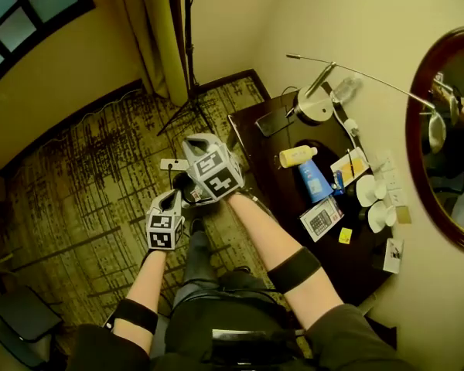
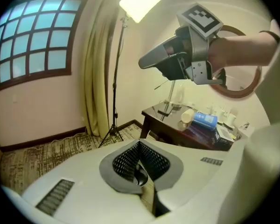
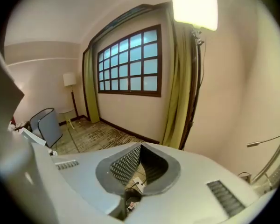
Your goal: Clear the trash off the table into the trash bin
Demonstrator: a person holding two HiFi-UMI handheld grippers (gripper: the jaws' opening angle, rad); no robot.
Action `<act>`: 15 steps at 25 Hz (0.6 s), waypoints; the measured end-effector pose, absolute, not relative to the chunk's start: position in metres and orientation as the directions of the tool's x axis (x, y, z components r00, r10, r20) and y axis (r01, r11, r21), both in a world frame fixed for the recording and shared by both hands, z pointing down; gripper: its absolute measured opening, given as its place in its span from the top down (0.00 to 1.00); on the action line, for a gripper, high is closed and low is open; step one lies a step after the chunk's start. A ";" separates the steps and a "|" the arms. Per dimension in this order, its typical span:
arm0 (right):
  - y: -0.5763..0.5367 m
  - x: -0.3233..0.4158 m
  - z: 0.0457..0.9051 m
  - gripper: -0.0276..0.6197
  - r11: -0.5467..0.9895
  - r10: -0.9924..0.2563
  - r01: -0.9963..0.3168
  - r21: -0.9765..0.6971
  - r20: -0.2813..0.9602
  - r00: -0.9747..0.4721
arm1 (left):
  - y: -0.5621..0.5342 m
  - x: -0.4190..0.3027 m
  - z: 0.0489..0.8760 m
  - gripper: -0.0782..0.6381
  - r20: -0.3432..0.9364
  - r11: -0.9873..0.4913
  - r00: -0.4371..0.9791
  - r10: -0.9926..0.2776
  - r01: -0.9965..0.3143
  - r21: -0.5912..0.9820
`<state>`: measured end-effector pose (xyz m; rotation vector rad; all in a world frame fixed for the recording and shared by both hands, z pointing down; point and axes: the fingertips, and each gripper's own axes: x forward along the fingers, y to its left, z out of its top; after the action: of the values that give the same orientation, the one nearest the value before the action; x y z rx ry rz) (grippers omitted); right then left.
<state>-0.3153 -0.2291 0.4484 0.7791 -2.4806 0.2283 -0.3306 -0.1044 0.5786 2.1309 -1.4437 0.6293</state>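
Off the edge of the desk [image 1: 264, 154], left tongs [image 2: 141, 171] and right tongs [image 3: 133, 183] hang pressed together, empty. No pickup seems under way; next, one pair must spread toward the yellow bottle [image 1: 298, 156].

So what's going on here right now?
A person holds a gripper in each hand, both raised in front of them and away from the dark table. The left gripper and right gripper are both shut, with nothing between the jaws. A yellow bottle, a blue tube and white cups lie on the table. What looks like the bin stands across the room.
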 end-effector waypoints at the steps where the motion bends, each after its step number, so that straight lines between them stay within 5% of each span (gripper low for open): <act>1: -0.229 -0.297 0.427 0.95 0.804 -0.509 -0.595 -0.004 0.511 -0.692 | -0.105 -0.319 0.560 0.89 0.601 -0.348 0.354 -0.717 -0.928 0.132; 8: -0.198 -0.126 0.338 0.95 0.575 -0.756 -0.817 0.036 0.405 -0.515 | -0.129 -0.213 0.460 0.89 0.490 -0.532 0.507 -0.709 -0.841 0.099; 15: -0.102 0.080 0.328 0.95 0.240 -0.906 -0.970 0.036 0.367 -0.210 | -0.098 -0.048 0.404 0.89 0.422 -0.772 0.715 -0.557 -0.634 0.054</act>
<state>0.0804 -0.1023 0.3276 1.7396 -2.2064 0.2895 -0.0480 -0.0983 0.4035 2.7252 -0.9573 0.5770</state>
